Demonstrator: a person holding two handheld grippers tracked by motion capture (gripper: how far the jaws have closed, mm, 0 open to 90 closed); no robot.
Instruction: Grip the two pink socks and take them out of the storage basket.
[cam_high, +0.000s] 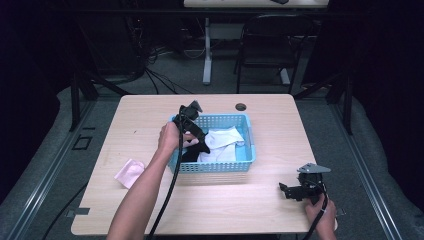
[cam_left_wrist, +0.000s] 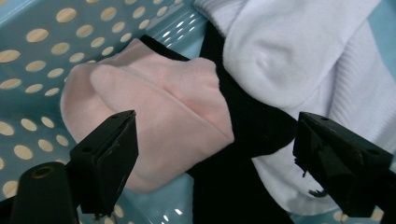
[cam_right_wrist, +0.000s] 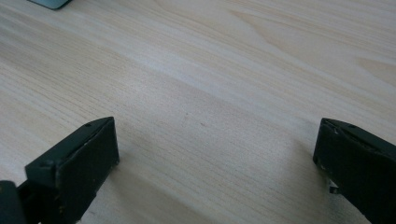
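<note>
The left gripper (cam_high: 199, 141) reaches down into the left end of a light blue perforated basket (cam_high: 240, 166), held by the person's left hand (cam_high: 171, 137), with its black cable trailing back toward the near table edge. In the left gripper view its jaws stand wide apart with nothing between them touching either one; the gripper (cam_left_wrist: 215, 154) hangs just above a pile of socks. Directly under the gap lies a pale pink sock (cam_left_wrist: 154, 116), resting against the basket's dotted wall (cam_left_wrist: 37, 51). A black sock (cam_left_wrist: 243, 140) runs under and beside the pink one, and a white ribbed sock (cam_left_wrist: 299, 51) lies over the black one on the right. From the high view the white socks (cam_high: 222, 142) take up the middle of the basket, with the black fabric at its left.

The right gripper (cam_high: 290, 191) sits at the near right part of the table, well apart from the basket, held by the person's right hand (cam_high: 320, 207), with the grey three-cornered plate on top. In the right gripper view its jaws are spread wide over bare wood, and the gripper (cam_right_wrist: 215, 154) holds nothing.

The basket stands in the middle of the light wooden table (cam_high: 150, 210). A second pink sock (cam_high: 130, 172) lies flat on the table just left of the basket, near the left forearm. Beyond the table's far edge stands a black chair (cam_high: 270, 45).
</note>
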